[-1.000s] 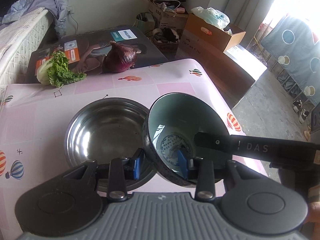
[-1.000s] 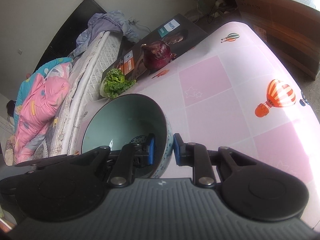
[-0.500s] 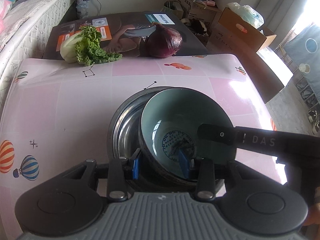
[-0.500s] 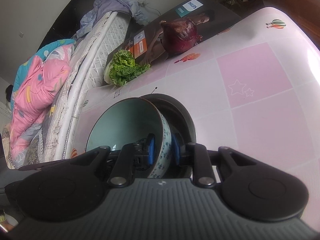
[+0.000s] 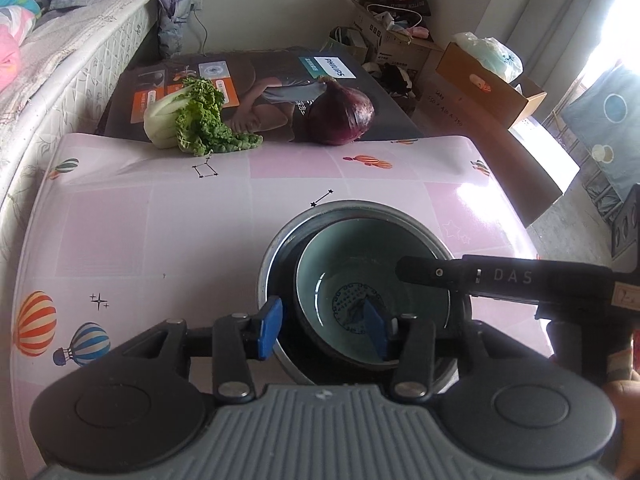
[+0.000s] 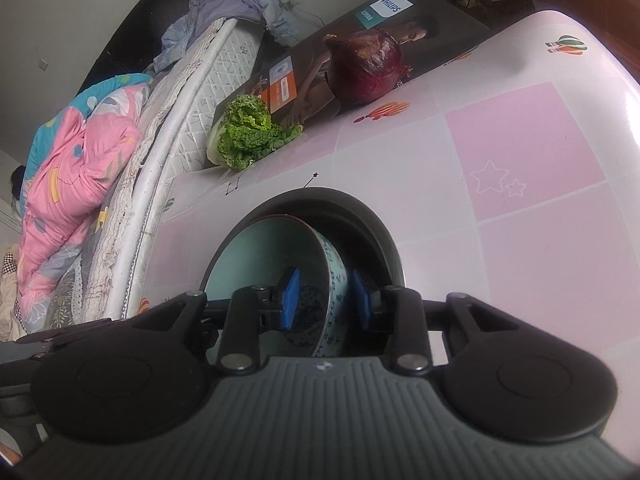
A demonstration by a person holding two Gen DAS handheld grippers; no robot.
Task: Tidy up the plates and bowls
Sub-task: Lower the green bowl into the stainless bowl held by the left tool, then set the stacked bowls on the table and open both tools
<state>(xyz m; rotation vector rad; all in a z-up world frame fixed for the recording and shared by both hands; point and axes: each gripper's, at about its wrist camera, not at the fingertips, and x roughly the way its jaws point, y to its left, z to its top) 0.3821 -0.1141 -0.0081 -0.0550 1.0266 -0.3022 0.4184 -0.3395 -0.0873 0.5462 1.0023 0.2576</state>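
Both tongs are opening. On the left tongs (image 5: 322,326), one blue pad sits outside the steel bowl (image 5: 267,264) and the other inside the ceramic bowl (image 5: 372,276); gaps show at both, so they straddle the two near rims without pressing. On the right tongs (image 6: 325,304), the pads stand either side of the ceramic bowl's patterned wall (image 6: 335,280), slightly clear of it, so the grip is released.

A second ago the teal ceramic bowl was pinched by both tongs and tilted above the pink surface (image 5: 160,232) beside the steel bowl; half a second ago it was going in. Now it rests inside the steel bowl, nested toward its right side in the left wrist view, near the surface's front edge.

"PHILIPS" reads on the dark box (image 5: 276,80) behind the surface, where a red onion (image 5: 340,114) and leafy cabbage (image 5: 192,118) lie. "DAS" is printed on the right tongs' black arm (image 5: 512,276).
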